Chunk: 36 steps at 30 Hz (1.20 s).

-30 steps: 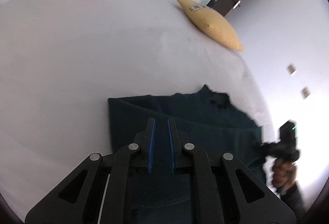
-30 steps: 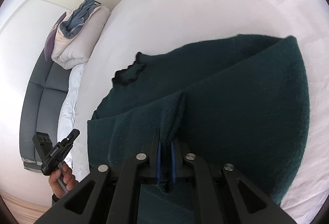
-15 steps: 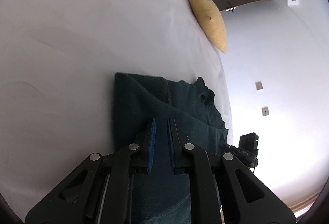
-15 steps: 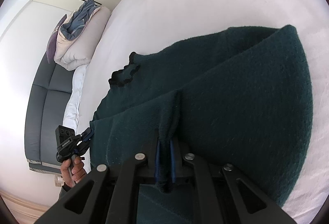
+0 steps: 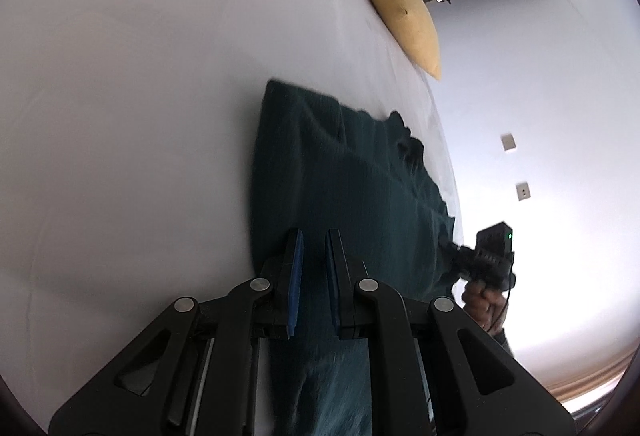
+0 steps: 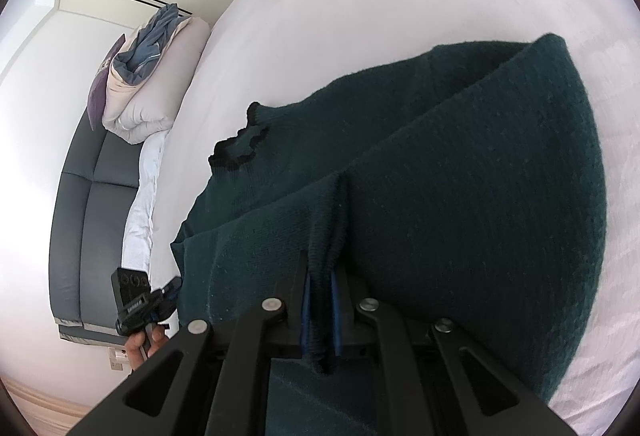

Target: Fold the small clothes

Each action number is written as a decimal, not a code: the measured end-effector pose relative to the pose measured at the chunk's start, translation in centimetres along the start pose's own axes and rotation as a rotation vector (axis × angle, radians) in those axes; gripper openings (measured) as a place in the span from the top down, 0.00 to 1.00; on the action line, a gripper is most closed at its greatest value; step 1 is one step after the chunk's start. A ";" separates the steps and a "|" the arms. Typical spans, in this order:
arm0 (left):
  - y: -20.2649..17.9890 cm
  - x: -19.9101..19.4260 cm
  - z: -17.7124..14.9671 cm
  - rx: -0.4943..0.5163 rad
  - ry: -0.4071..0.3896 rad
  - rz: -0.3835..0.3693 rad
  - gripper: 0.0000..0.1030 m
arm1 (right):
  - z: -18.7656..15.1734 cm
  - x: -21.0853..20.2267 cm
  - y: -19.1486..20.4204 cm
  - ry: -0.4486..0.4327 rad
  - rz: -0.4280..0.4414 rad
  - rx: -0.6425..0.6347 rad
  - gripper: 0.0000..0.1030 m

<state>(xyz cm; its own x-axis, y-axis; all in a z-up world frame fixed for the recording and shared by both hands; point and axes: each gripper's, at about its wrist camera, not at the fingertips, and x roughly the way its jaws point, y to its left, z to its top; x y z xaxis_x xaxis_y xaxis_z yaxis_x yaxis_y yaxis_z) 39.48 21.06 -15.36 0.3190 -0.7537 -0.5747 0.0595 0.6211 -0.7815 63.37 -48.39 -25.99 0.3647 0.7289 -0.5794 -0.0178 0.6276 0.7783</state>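
Two grippers at one dark green sweater (image 6: 460, 175) on white bed (image 5: 120, 115): right gripper (image 6: 320, 312) pinching its near hem fold, left gripper (image 5: 312, 276) nearly closed (apparently empty) — long axis straight ahead, toward the collar.

The left tool (image 5: 314, 248) reaches out over a dark green sweater (image 5: 340, 187) spread on a white bed (image 5: 140, 95). Its two blue-lined pads (image 5: 295, 276) stand close together with a narrow gap, and green knit shows in that gap (whether the pads pinch it cannot be told from here). The sweater's dark-trimmed neckline (image 5: 410, 147) lies toward the bed's far edge. A yellow pillow (image 5: 404, 7) rests beyond, near that edge. At the right, a person's hand (image 5: 482, 302) holds the right tool (image 5: 448, 246), its tip at the sweater's hem.
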 end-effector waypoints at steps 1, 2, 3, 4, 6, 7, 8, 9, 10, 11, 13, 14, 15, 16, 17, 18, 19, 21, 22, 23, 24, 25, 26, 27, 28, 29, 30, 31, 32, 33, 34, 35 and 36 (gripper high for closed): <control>0.0 -0.3 -0.4 0.005 -0.003 0.003 0.89 | 0.0 0.0 0.0 0.000 -0.002 0.000 0.93; 0.1 -0.6 -0.9 0.010 -0.007 0.005 0.89 | -0.1 0.0 0.0 0.000 -0.004 0.000 0.93; 0.2 -1.0 -1.4 0.013 -0.010 0.008 0.89 | -0.1 -0.1 0.1 0.000 -0.009 -0.002 0.93; 0.2 -1.3 -1.8 0.020 -0.013 0.015 0.89 | -0.2 -0.2 0.2 -0.001 -0.014 -0.005 0.93; 0.0 -1.6 -2.6 0.039 -0.014 0.029 0.89 | -0.3 -0.3 0.3 -0.003 -0.024 -0.012 0.93; -0.1 -1.8 -3.0 0.049 -0.014 0.037 0.89 | -0.4 -0.4 0.3 -0.004 -0.033 -0.018 0.93; -0.2 -1.9 -3.1 0.055 -0.014 0.044 0.89 | -0.4 -0.5 0.3 -0.005 -0.039 -0.022 0.93; -0.4 -2.0 -3.2 0.059 -0.016 0.048 0.89 | -0.4 -0.6 0.5 -0.007 -0.053 -0.032 0.93; -0.7 -2.1 -3.3 0.068 -0.016 0.054 0.89 | -0.4 -0.6 0.6 -0.009 -0.065 -0.043 0.93; -1.0 -2.1 -3.2 0.077 -0.018 0.061 0.89 | -0.5 -0.6 0.9 -0.010 -0.081 -0.055 0.93; -1.7 -2.0 -3.0 0.092 -0.022 0.068 0.89 | -0.5 -0.7 1.0 -0.004 -0.095 -0.058 0.92; -2.1 -1.8 -2.8 0.102 -0.021 0.070 0.89 | -0.4 -0.8 1.0 -0.005 -0.099 -0.055 0.92; -2.4 -1.7 -2.7 0.111 -0.022 0.073 0.89 | -0.4 -0.9 1.0 -0.006 -0.101 -0.054 0.92; -2.7 -1.5 -2.6 0.122 -0.022 0.081 0.89 | -0.4 -1.0 0.9 -0.007 -0.101 -0.054 0.92; -3.0 -1.3 -2.4 0.128 -0.022 0.083 0.89 | -0.5 -1.2 0.8 -0.009 -0.101 -0.053 0.92; -3.2 -1.1 -2.3 0.127 -0.022 0.075 0.89 | -0.5 -1.4 0.7 -0.010 -0.099 -0.050 0.92; -3.2 -1.0 -2.2 0.126 -0.022 0.069 0.89 | -0.6 -1.5 0.6 -0.012 -0.100 -0.050 0.92; -3.2 -0.2 -2.1 0.125 -0.006 0.085 0.89 | -0.7 -1.9 0.4 -0.013 -0.105 -0.053 0.92; -3.1 0.3 -2.0 0.122 0.006 0.098 0.89 | -0.6 -2.0 0.2 -0.014 -0.105 -0.052 0.93; -2.7 0.8 -2.0 0.115 0.013 0.106 0.89 | -0.6 -2.0 0.1 -0.013 -0.106 -0.052 0.93; -2.4 0.9 -1.9 0.104 0.009 0.097 0.89 | -0.6 -1.9 0.0 -0.010 -0.109 -0.053 0.93; -2.2 0.9 -1.8 0.093 0.004 0.086 0.89 | -0.6 -1.7 0.0 -0.008 -0.117 -0.057 0.94; -2.1 0.9 -1.7 0.082 0.000 0.077 0.89 | -0.6 -1.6 0.0 -0.008 -0.120 -0.060 0.94; -2.0 0.8 -1.5 0.075 -0.002 0.072 0.89 | -0.6 -1.5 -0.1 -0.009 -0.122 -0.060 0.94; -2.2 0.6 -1.3 0.075 -0.005 0.073 0.89 | -0.6 -1.5 -0.1 -0.009 -0.120 -0.056 0.94; -2.5 0.2 -1.0 0.083 -0.017 0.082 0.89 | -0.6 -1.5 -0.2 -0.010 -0.116 -0.055 0.94; -2.9 -0.3 -0.4 0.090 -0.040 0.088 0.89 | -0.6 -1.5 -0.2 -0.012 -0.113 -0.054 0.94; -3.1 -0.7 0.1 0.090 -0.056 0.083 0.89 | -0.6 -1.5 -0.2 -0.015 -0.112 -0.055 0.94; -3.4 -1.0 1.0 0.082 -0.079 0.070 0.89 | -0.7 -1.5 -0.2 -0.018 -0.114 -0.058 0.94; -3.7 -1.0 1.6 0.081 -0.090 0.069 0.89 | -0.7 -1.5 -0.1 -0.020 -0.116 -0.059 0.94; -4.0 -0.9 2.1 0.085 -0.097 0.072 0.89 | -0.8 -1.4 0.0 -0.022 -0.118 -0.057 0.93; -4.5 -0.3 2.7 0.095 -0.099 0.088 0.89 | -0.8 -1.4 0.1 -0.024 -0.122 -0.060 0.93; -4.8 0.2 3.0 0.102 -0.097 0.096 0.89 | -0.8 -1.3 0.3 -0.026 -0.131 -0.065 0.93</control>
<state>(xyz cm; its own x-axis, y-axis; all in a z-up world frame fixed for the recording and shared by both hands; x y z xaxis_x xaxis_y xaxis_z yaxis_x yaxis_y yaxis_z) 42.08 18.56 -10.97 0.4172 -0.6687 -0.6154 0.1184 0.7114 -0.6927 62.15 -48.96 -25.22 0.3923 0.6330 -0.6674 -0.0283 0.7335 0.6790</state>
